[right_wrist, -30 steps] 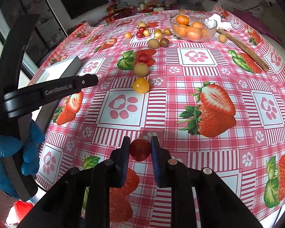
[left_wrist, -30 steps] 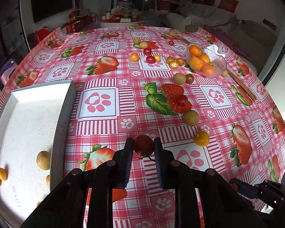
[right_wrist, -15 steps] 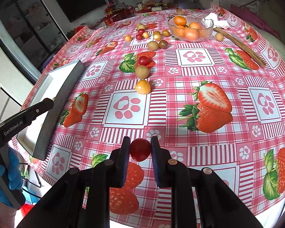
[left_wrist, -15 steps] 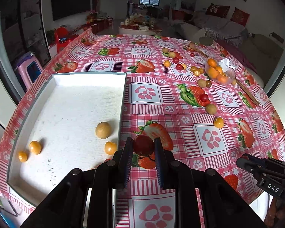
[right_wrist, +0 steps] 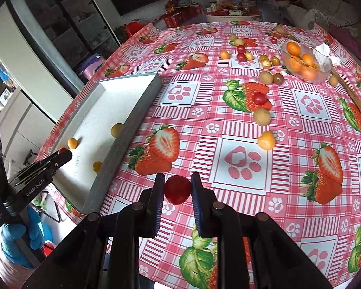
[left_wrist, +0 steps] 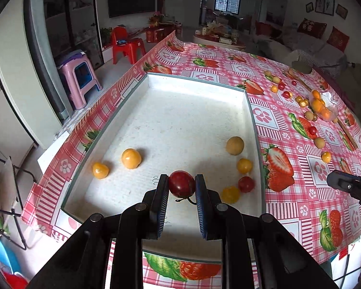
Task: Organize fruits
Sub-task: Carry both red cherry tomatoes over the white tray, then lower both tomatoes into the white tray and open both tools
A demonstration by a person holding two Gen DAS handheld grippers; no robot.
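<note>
My left gripper [left_wrist: 182,185] is shut on a dark red cherry tomato [left_wrist: 182,184] and hangs over the near part of the white tray [left_wrist: 199,82]. Several small fruits lie in that tray: yellow ones [left_wrist: 131,158], a tan one [left_wrist: 235,145] and a red one [left_wrist: 246,184]. My right gripper [right_wrist: 178,189] is shut on a bright red cherry tomato [right_wrist: 177,189] above the strawberry tablecloth, just right of the tray's grey wall [right_wrist: 132,122]. The left gripper [right_wrist: 60,157] also shows at the left of the right wrist view, held by a blue-gloved hand [right_wrist: 19,238].
Loose fruits are scattered over the tablecloth: a yellow one [right_wrist: 266,140], a tan one [right_wrist: 262,116], a red one [right_wrist: 260,98]. A glass bowl [right_wrist: 322,73] of oranges stands far right beside a wooden stick [right_wrist: 353,101]. Stools and a chair [left_wrist: 126,45] stand beyond the table's left edge.
The left gripper has swept left with its tomato from over the tablecloth to over the tray. The right gripper has moved toward the tray with its tomato, and the tray looms larger.
</note>
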